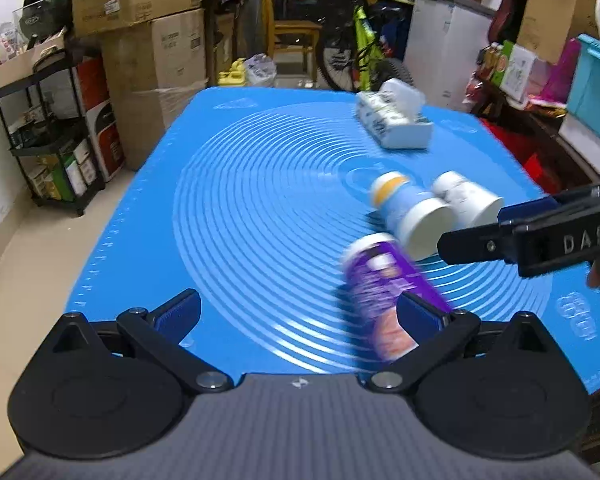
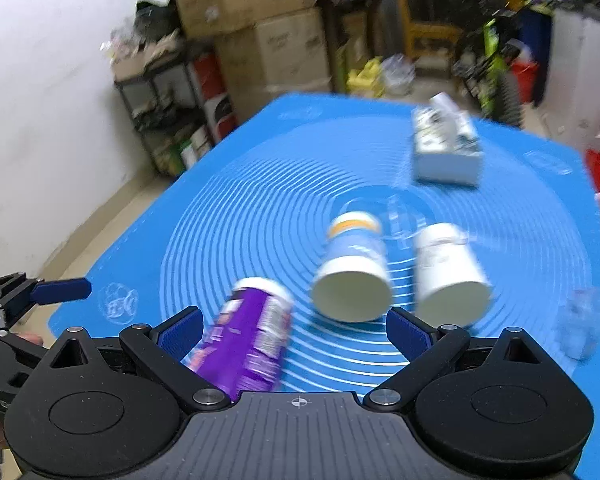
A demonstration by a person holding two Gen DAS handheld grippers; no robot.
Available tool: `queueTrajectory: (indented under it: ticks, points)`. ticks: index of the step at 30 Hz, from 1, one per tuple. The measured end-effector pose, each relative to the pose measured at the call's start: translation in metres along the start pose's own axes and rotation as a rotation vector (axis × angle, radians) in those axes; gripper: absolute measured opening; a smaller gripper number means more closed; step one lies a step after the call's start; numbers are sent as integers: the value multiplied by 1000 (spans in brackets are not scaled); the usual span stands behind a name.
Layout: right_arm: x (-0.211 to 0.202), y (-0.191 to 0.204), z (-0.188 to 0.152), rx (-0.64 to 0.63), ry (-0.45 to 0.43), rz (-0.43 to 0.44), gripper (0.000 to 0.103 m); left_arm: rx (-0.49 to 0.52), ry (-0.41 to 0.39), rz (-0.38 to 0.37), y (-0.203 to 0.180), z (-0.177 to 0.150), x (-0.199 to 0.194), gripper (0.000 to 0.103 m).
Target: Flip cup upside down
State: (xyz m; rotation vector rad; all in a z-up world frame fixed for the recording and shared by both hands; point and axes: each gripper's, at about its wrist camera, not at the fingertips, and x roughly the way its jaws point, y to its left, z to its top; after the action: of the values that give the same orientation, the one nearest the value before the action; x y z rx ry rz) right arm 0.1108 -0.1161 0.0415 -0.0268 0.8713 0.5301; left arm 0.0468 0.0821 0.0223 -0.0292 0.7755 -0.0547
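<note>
right wrist view: three cups lie on their sides on blue mat (image 2: 236, 200). right gripper (image 2: 296, 330) gapes wide, empty, just short of blue cup (image 2: 354, 276); purple cup (image 2: 252, 332) beside. left gripper (image 1: 300, 312) wide too. advice: square up, pinch mid-wall, then rotate.

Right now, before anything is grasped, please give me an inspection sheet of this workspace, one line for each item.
Surface: blue mat with white ring pattern covers the table.
Job's things: purple cup, blue cup and white cup all lie on their sides; the blue and white mouths face the cameras.
Clutter: tissue box at the far right of the mat.
Grippers: left hand-held gripper open, empty; right hand-held gripper open, empty.
Cables: nothing seen.
Surroundings: cardboard boxes, black shelf rack, bicycle, wooden chair.
</note>
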Motion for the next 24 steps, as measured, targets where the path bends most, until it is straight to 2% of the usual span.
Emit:
queueTrajectory:
  ticks: [5,8,11,13,14,16,18,21,24]
  points:
    - [50,12,20,22,184,48,98,-6,35,14,18,-6,16,103]
    - [81,20,25,9,283,24,96,-12,46,23,25,-9,22,103]
    - [104,25,28,-4,371,-8,78,-13,54,19,28,-13,24,103]
    - [111,26,27,9,410,19,70,-5,53,19,29,-15,24,103]
    - [110,25,26,13,415,35,69,-1,51,22,29,-16,23,103]
    - [103,32,24,-16,372,15,69,5,43,25,28,-17,22,103]
    - [85,38,20,-71,257,8,69,2,30,23,27,-17,20,103]
    - [51,47,10,-151,45,-45,68,-6,13,26,24,-17,18,103]
    - [26,49,-14,-239,-198,-57,67,-19,-3,27,19,-17,17,103]
